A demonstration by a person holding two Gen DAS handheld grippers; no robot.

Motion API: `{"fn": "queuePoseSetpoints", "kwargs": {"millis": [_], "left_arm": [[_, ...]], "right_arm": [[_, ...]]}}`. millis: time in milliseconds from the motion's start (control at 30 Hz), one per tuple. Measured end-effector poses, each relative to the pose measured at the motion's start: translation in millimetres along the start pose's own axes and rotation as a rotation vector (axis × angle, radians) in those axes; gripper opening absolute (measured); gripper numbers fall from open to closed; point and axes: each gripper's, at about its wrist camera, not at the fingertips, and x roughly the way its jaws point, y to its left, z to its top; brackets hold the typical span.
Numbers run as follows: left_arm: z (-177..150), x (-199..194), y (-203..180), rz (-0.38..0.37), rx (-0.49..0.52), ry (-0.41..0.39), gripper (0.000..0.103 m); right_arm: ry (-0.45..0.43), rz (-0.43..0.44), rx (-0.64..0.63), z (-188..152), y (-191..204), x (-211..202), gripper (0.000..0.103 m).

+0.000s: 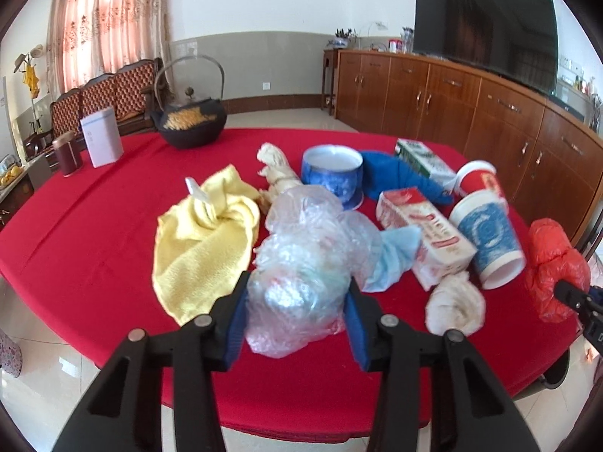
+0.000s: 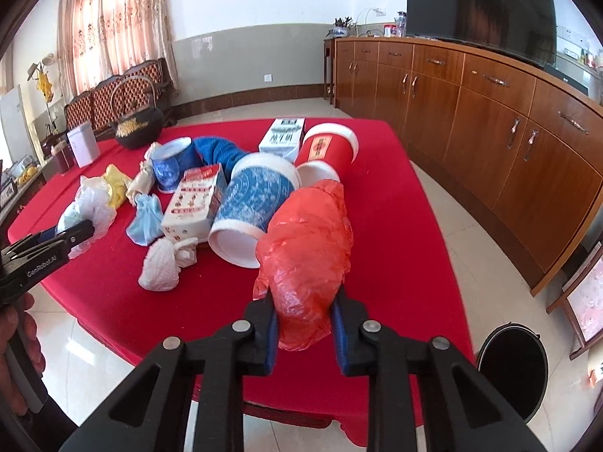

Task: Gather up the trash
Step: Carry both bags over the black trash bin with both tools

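On the red table (image 1: 94,226) lies a heap of trash. A crumpled clear plastic bag (image 1: 309,233) sits between the blue pads of my left gripper (image 1: 297,301), which press on both its sides. In the right wrist view a crumpled red plastic bag (image 2: 305,233) is pinched between the pads of my right gripper (image 2: 305,316) near the table's front edge. Behind it lie a blue-patterned paper cup (image 2: 256,203) on its side, a red cup (image 2: 328,147), a red-and-white carton (image 2: 192,203) and a knotted white wad (image 2: 162,263). The left gripper (image 2: 81,231) shows at the left edge, against the clear bag (image 2: 90,203).
A yellow cloth (image 1: 203,241), blue bowl (image 1: 333,173), blue cloth (image 1: 392,177) and green-white carton (image 1: 422,160) also lie on the table. A black kettle (image 1: 192,124), white box (image 1: 101,135) and dark tin (image 1: 68,152) stand at the back. A black bin (image 2: 512,369) stands on the floor right, before wooden cabinets (image 2: 490,113).
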Motion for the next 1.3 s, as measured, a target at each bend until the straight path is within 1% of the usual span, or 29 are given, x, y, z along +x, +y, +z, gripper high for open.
{"fn": "queuePoseSetpoints", "kwargs": {"millis": [133, 233, 433, 600, 700, 867, 1067, 1300], "left_arm": [[0.0, -22.9, -12.6, -0.011, 0.022, -0.029, 0.046], [-0.4, -38.3, -25.7, -0.033, 0.030, -0.045, 0.047], [-1.5, -62.6, -64.8, -0.101, 0.073, -0.070, 0.046], [-2.9, -73.8, -102.1, -0.151, 0.118, -0.076, 0.046], [-2.8, -79.5, -131.8, -0.178, 0.162, -0.084, 0.046], [-7.0, -85.9, -172.8, -0.226, 0.204, -0.086, 0.046], [-20.6, -87.4, -225.3, -0.301, 0.243, -0.062, 0.046], [-43.9, -78.7, -283.8, -0.388, 0.291, 0.000, 0.046]], "right_arm": [[-0.036, -0.008, 0.010, 2.0, -4.9, -19.9, 0.025], [-0.067, -0.018, 0.016, 1.8, -11.7, -39.3, 0.025], [-0.117, -0.046, 0.032, -3.2, -34.6, -73.2, 0.025], [-0.145, -0.078, 0.073, -12.9, -72.6, -100.6, 0.025], [-0.162, -0.098, 0.095, -20.5, -94.7, -115.5, 0.025], [-0.173, -0.142, 0.149, -38.9, -143.1, -138.4, 0.025], [-0.160, -0.196, 0.193, -62.7, -193.4, -154.9, 0.025], [-0.133, -0.251, 0.218, -88.6, -248.5, -166.3, 0.025]]}}
